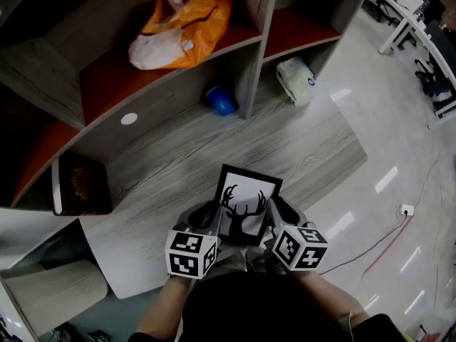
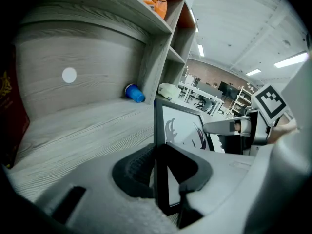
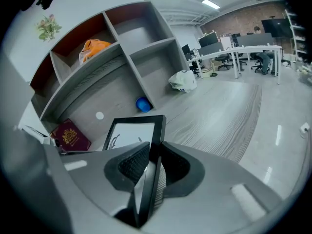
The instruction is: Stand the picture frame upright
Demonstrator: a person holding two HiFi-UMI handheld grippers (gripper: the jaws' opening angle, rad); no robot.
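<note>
Head view alone takes in both tools at once. The left hand-held gripper [image 1: 208, 223] and the right hand-held gripper [image 1: 278, 219] grip the left and right edges of the picture frame [image 1: 246, 201]. The frame is held at a slant over the near part of the grey wood-grain desk [image 1: 164, 162]. Whether its lower edge touches the desk is hidden behind the marker cubes. Only here does the whole print show: a black antlered deer head on white, inside a thin black border.

Left gripper view adds what the head view cannot. The frame's left edge is seen edge-on, pinched between the two dark ribbed pads, with the other gripper's jaw across the far side. Right gripper view shows its own pads closed on the right edge, the glass facing left. It also picks out a gold crest on the dark red book [image 3: 70, 136] and the blue cup [image 3: 143, 104] lying on the desk against the shelf unit [image 3: 122, 48].
</note>
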